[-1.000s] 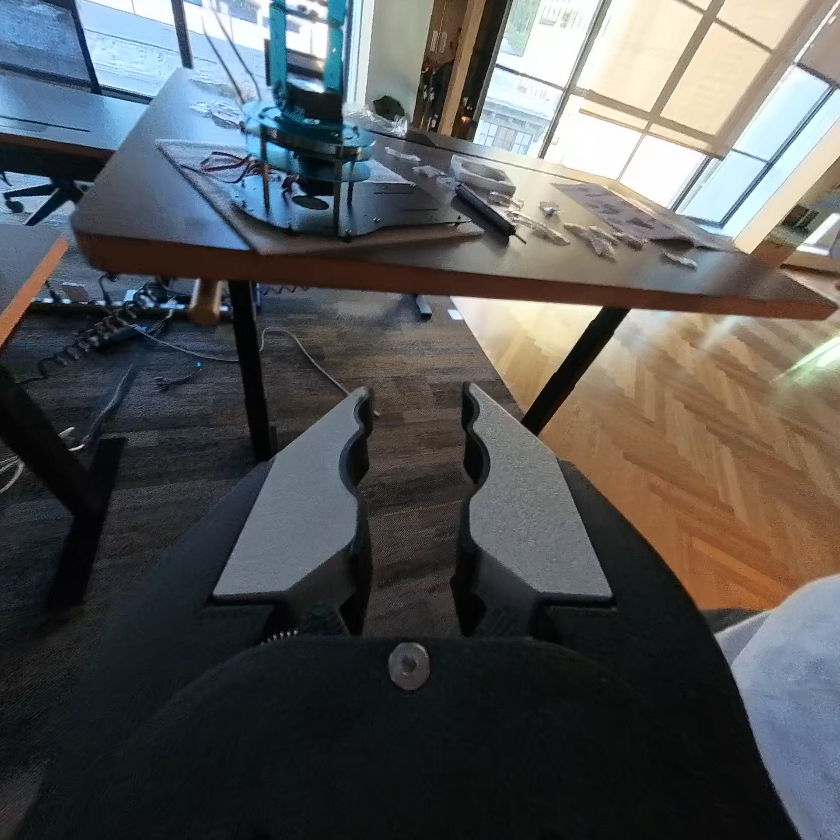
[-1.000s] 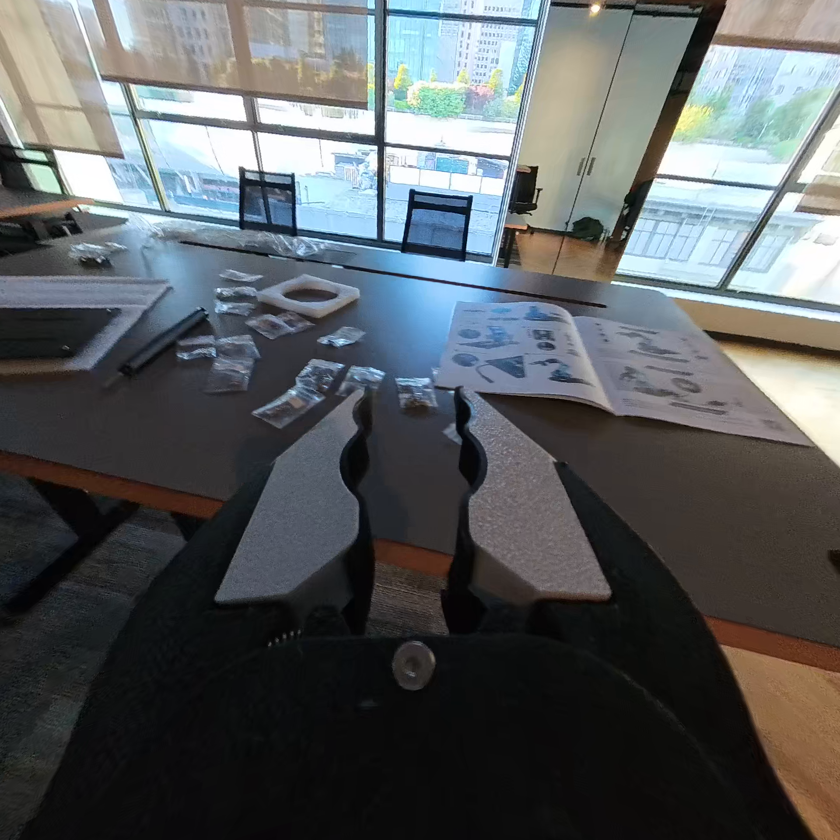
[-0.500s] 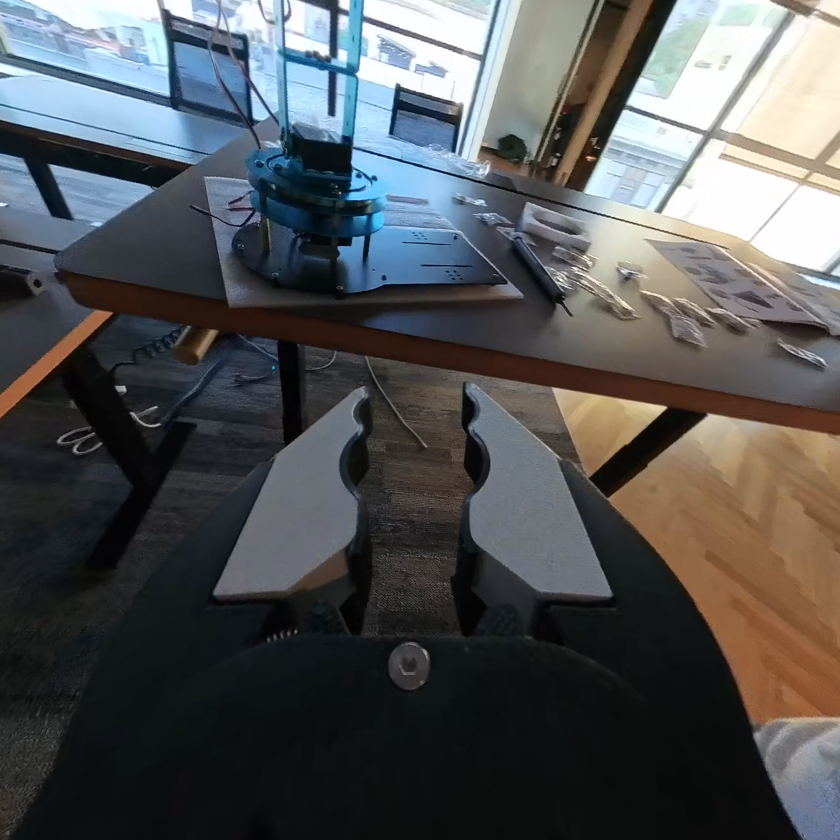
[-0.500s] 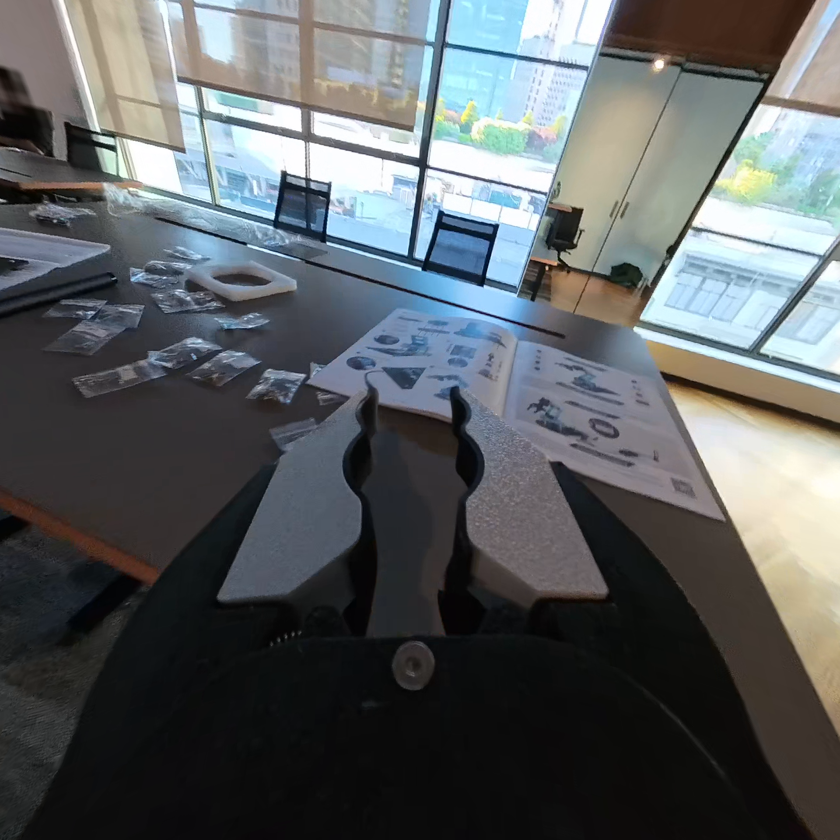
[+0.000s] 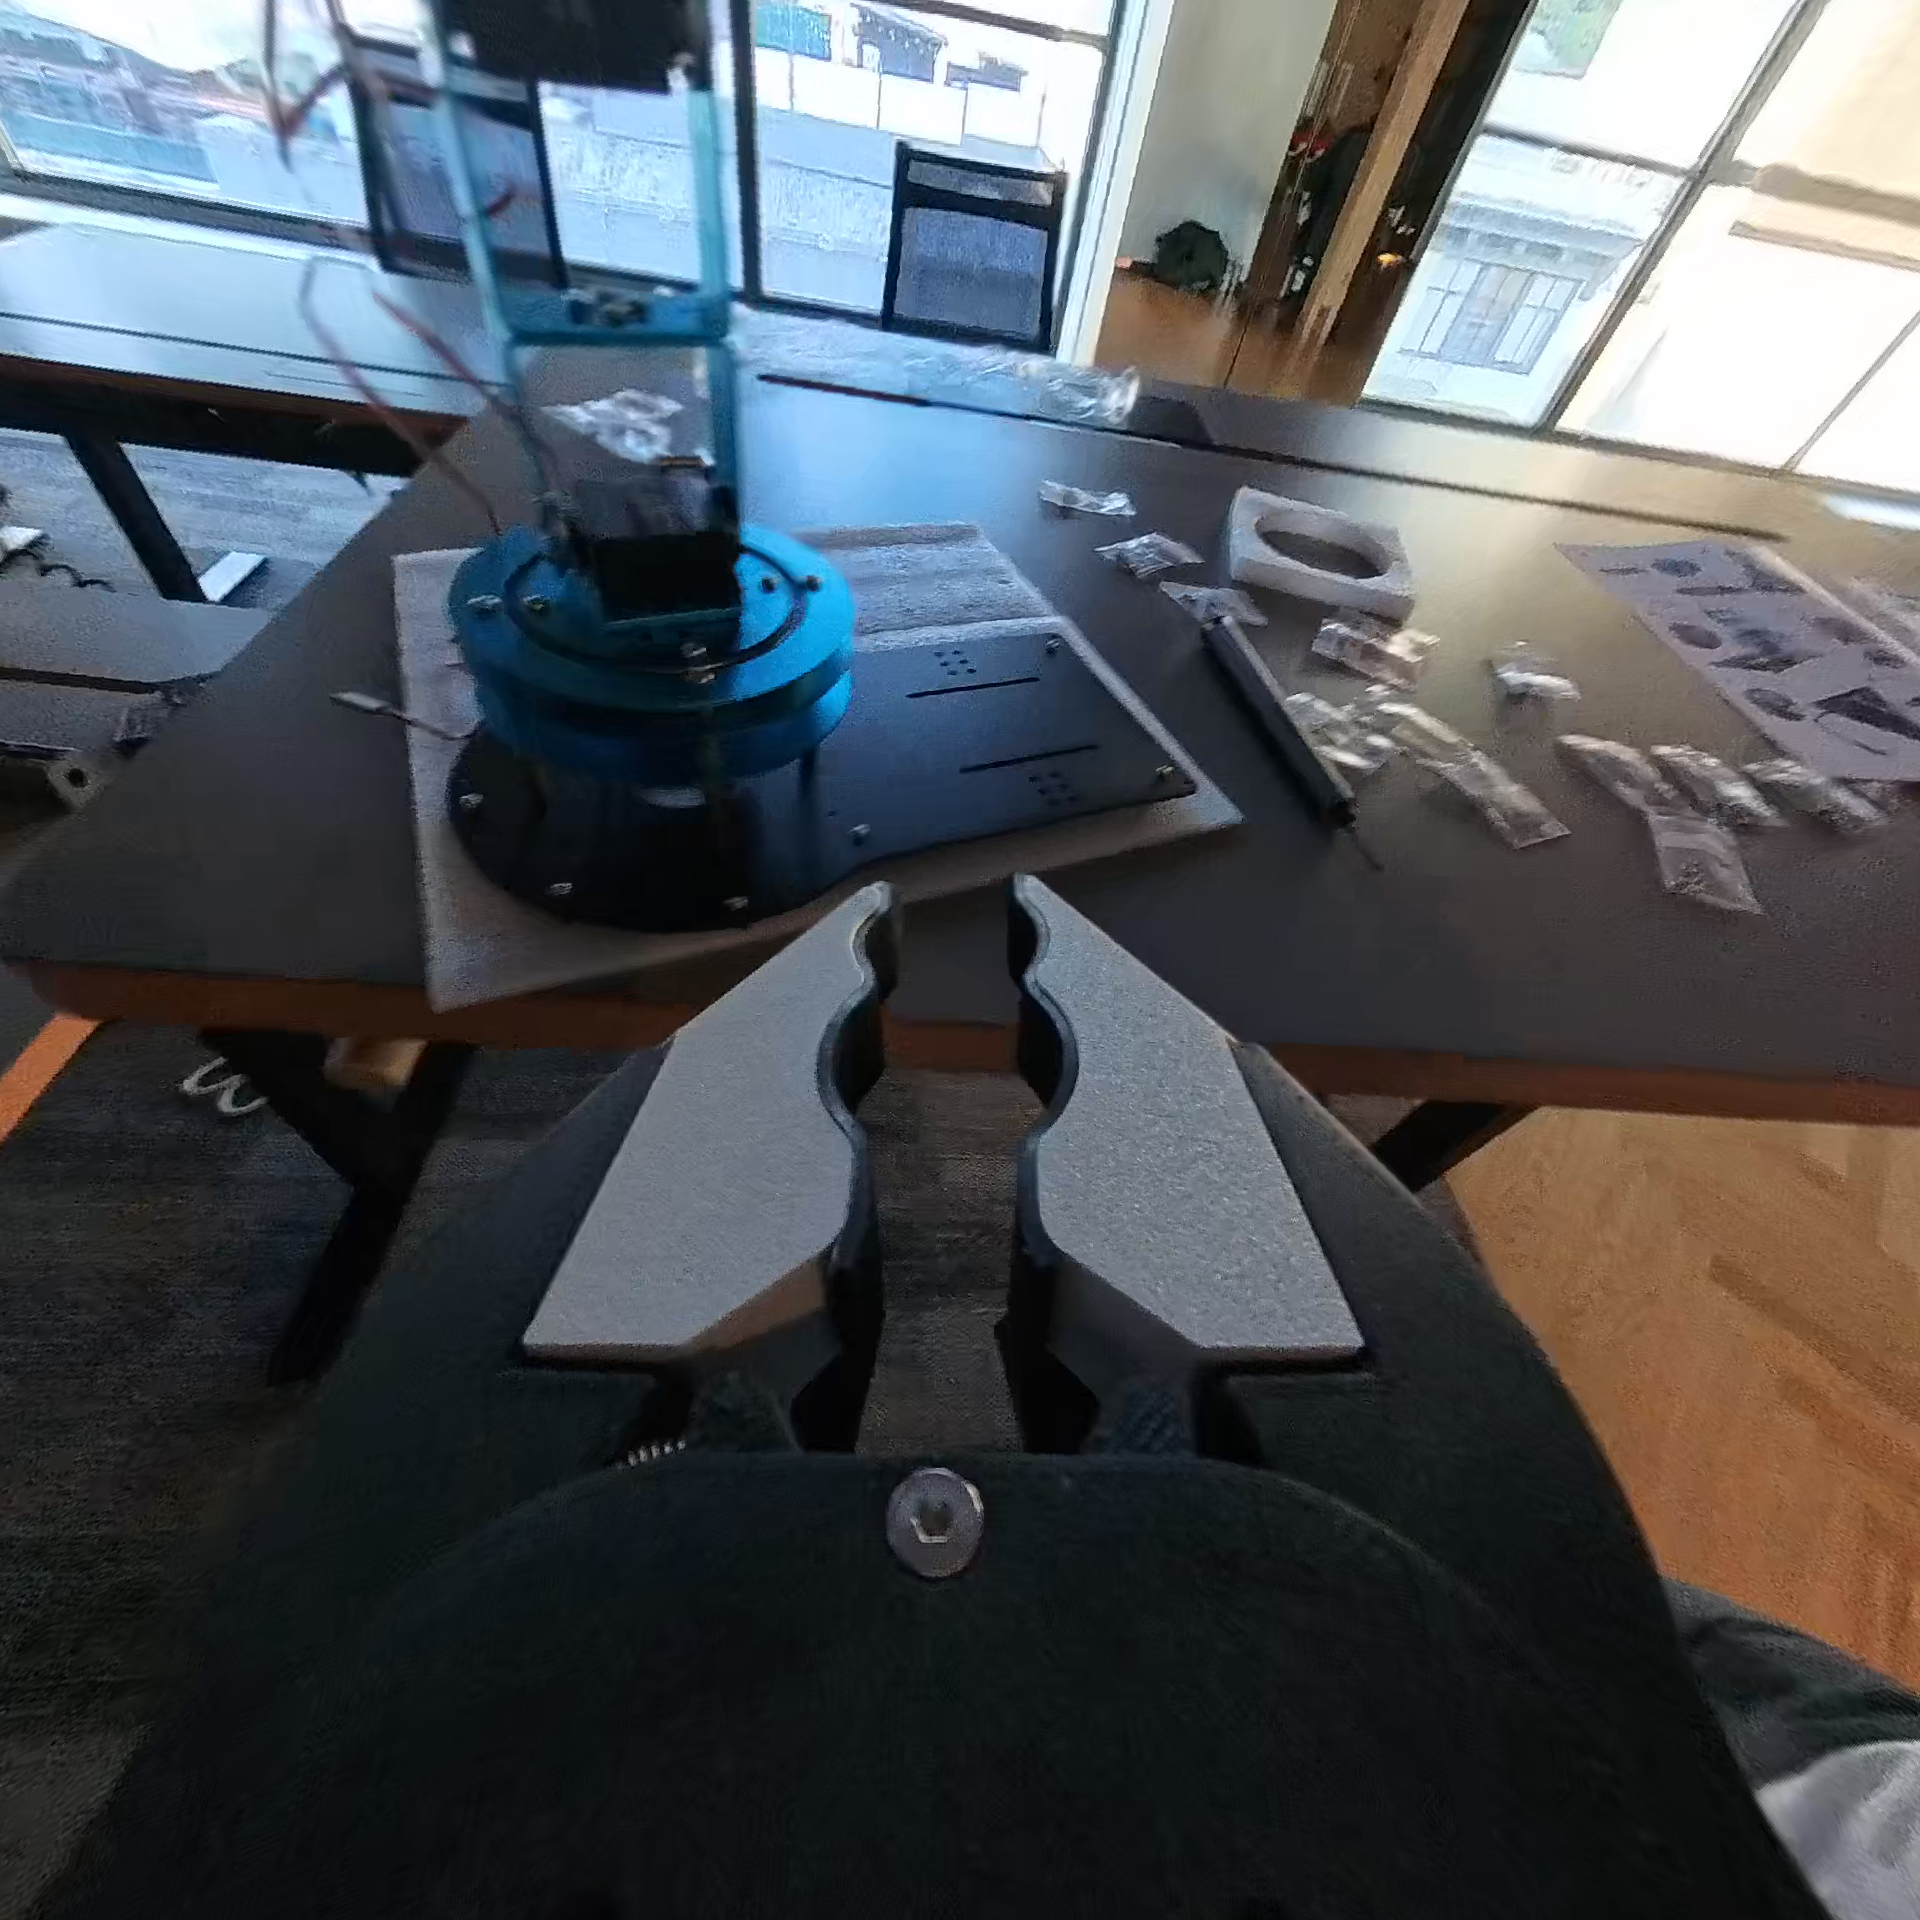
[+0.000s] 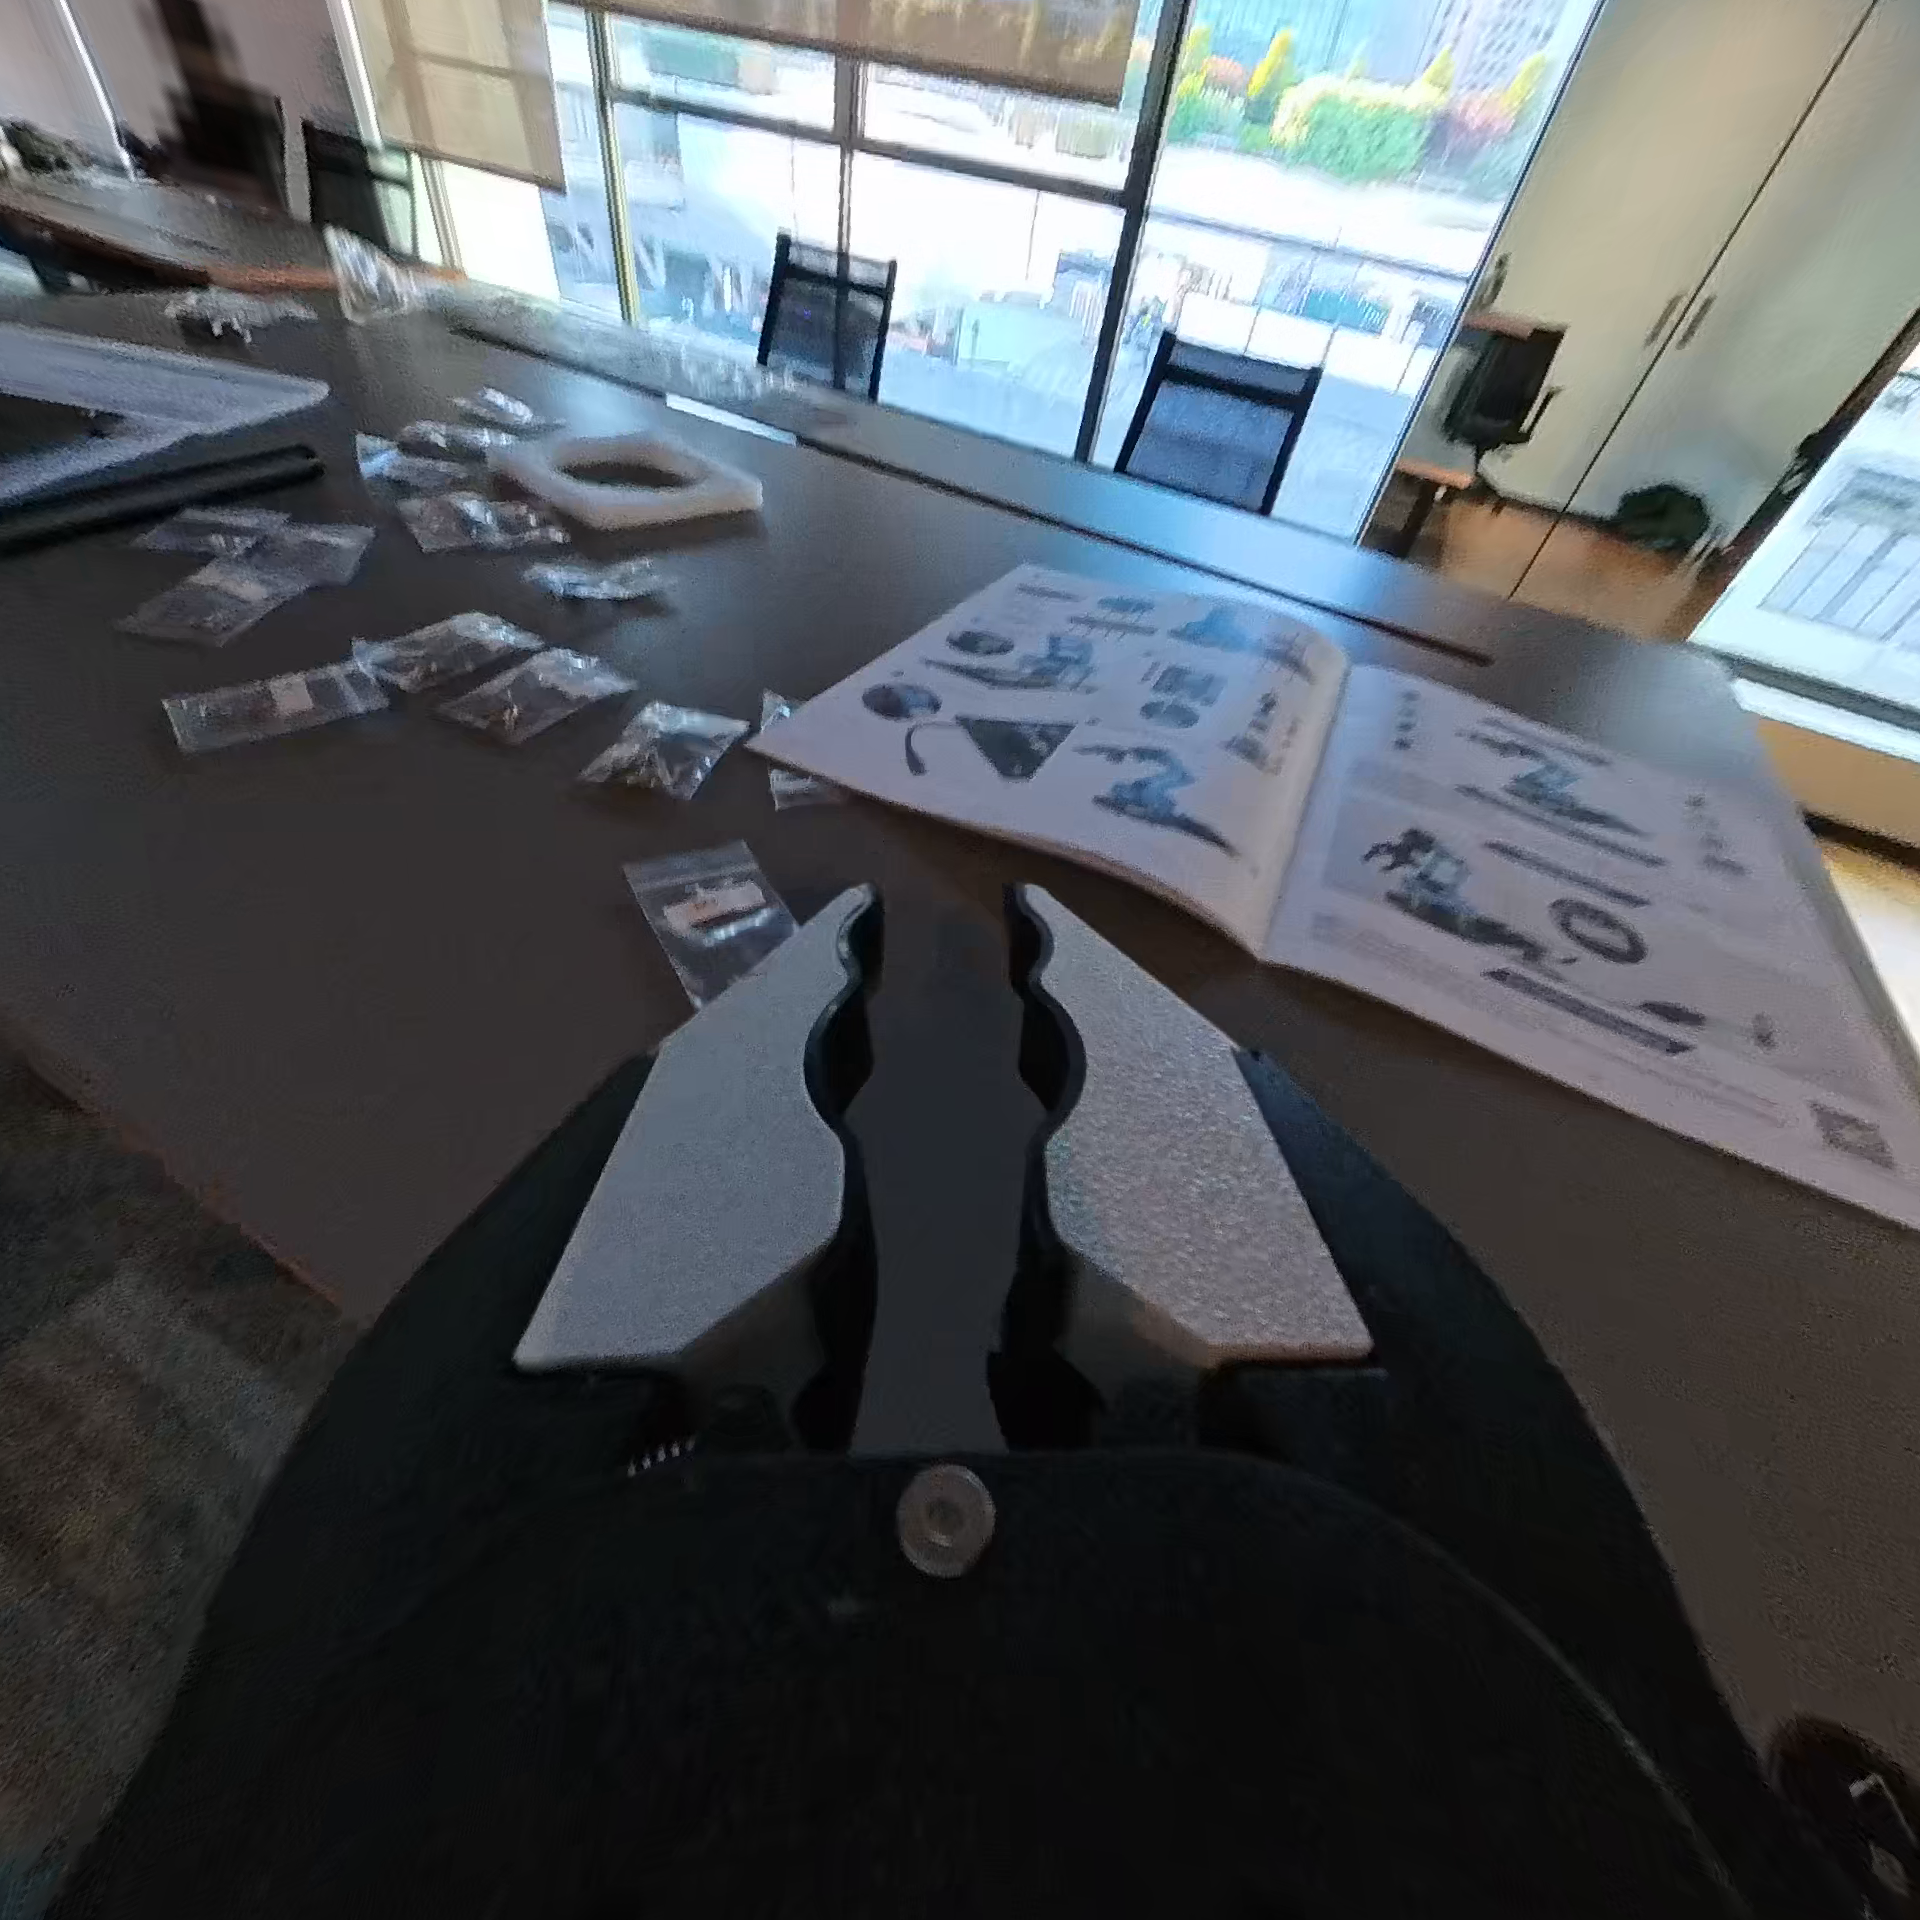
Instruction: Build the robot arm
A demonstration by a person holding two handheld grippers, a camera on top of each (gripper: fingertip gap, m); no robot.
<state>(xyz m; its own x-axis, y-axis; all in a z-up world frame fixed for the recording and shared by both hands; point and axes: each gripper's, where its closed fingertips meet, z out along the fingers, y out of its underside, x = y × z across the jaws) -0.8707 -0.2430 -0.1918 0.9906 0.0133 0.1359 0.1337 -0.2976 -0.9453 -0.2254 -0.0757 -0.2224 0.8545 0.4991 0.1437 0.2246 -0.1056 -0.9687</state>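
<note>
Tools both empty, grainy grey fingers spread | left tool (image 5: 948, 899) at table (image 5: 1455, 956) near edge, by blue round-plated assembly (image 5: 649, 644) | right tool (image 6: 940, 902) over table, beside clear baggie (image 6: 712, 914), open booklet (image 6: 1330, 831)

Both tongs (image 5: 948, 902) (image 6: 940, 906) parted, empty
</note>
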